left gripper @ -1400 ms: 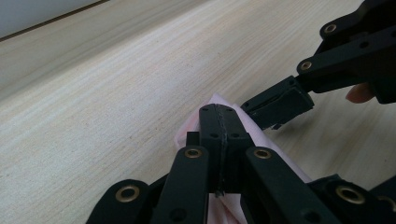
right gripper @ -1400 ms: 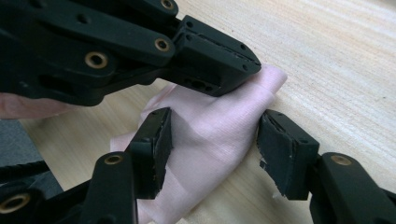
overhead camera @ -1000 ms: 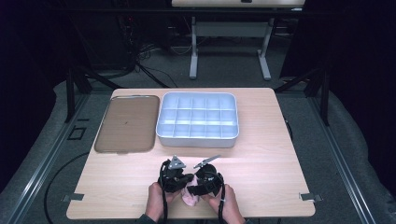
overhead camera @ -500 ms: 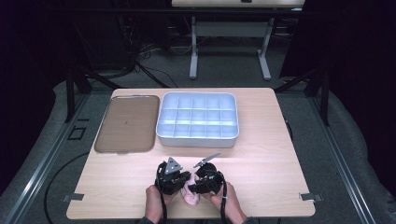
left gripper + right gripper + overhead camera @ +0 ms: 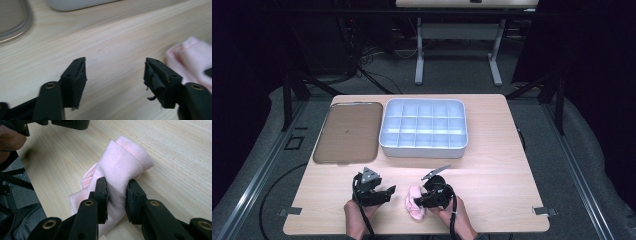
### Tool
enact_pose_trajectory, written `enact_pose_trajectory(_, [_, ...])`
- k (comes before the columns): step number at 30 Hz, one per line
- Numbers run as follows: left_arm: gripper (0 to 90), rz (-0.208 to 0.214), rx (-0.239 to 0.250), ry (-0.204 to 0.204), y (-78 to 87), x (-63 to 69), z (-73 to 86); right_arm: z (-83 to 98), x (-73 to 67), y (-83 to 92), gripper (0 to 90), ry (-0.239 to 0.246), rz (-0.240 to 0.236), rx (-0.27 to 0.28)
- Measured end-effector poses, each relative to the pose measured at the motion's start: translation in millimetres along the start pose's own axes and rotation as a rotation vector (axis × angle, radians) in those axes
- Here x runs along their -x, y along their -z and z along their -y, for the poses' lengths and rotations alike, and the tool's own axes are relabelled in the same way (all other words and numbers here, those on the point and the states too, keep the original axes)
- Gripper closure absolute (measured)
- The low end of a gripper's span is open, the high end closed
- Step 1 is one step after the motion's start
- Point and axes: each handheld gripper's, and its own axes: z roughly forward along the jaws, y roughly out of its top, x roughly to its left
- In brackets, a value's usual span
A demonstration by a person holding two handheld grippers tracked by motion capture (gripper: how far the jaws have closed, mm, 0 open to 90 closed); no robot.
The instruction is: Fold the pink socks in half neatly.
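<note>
Pink cloth (image 5: 120,167) pinched in right tongs (image 5: 116,195), beside open left tongs (image 5: 115,72).

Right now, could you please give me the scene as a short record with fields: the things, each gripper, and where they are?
held item: pink cloth, bunched, lying on the table near its front edge
right gripper: jaws closed on the pink cloth
left gripper: jaws have just been opening; nothing between them, the cloth lies off to one side
compartment box: pale, many cells, at the far middle of the table
tray: brown, flat, left of the compartment box
</note>
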Motion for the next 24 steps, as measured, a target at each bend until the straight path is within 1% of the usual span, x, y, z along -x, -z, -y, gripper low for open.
enact_pose_trajectory(3, [23.7,-0.025,-0.008,0.009,2.3,-7.6,7.4,0.5,0.5,0.0,73.8,0.004,-0.001,0.003])
enact_pose_trajectory(4, [22.8,-0.034,-0.007,0.009,2.7,-9.4,9.2,0.9,0.7,-0.5,73.8,0.006,-0.004,0.014])
enact_pose_trajectory(7, [19.7,-0.046,-0.016,0.023,2.6,-15.5,16.0,2.1,1.3,-0.2,73.8,0.009,-0.003,0.018])
enact_pose_trajectory(10, [17.8,-0.055,-0.011,0.019,3.9,-18.2,18.2,2.1,2.1,-0.4,73.8,0.006,-0.012,0.021])
enact_pose_trajectory(13, [16.7,-0.054,0.005,0.005,3.4,-21.4,20.1,2.0,2.0,0.0,73.9,0.017,-0.008,0.015])
enact_pose_trajectory(15, [16.7,-0.056,0.030,0.003,2.8,-23.3,22.7,2.7,2.3,0.0,73.9,0.017,-0.008,0.021])
enact_pose_trajectory(16, [16.8,-0.058,0.033,0.003,2.9,-23.8,23.4,4.0,2.4,-0.6,73.9,0.012,-0.014,0.036])
enact_pose_trajectory(17, [16.7,-0.057,0.038,0.000,3.1,-24.8,23.9,4.6,2.9,-0.4,73.9,0.008,-0.017,0.038])
enact_pose_trajectory(20, [16.1,-0.058,0.033,-0.009,2.9,-24.3,24.0,5.7,3.8,-0.2,73.9,0.006,-0.025,0.042])
enact_pose_trajectory(22, [15.9,-0.067,0.034,-0.017,2.2,-22.8,24.2,6.4,4.1,-0.8,73.9,0.003,-0.029,0.053])
enact_pose_trajectory(24, [15.9,-0.081,0.030,-0.034,1.4,-21.4,24.1,7.0,4.7,-0.7,73.9,-0.001,-0.032,0.056])
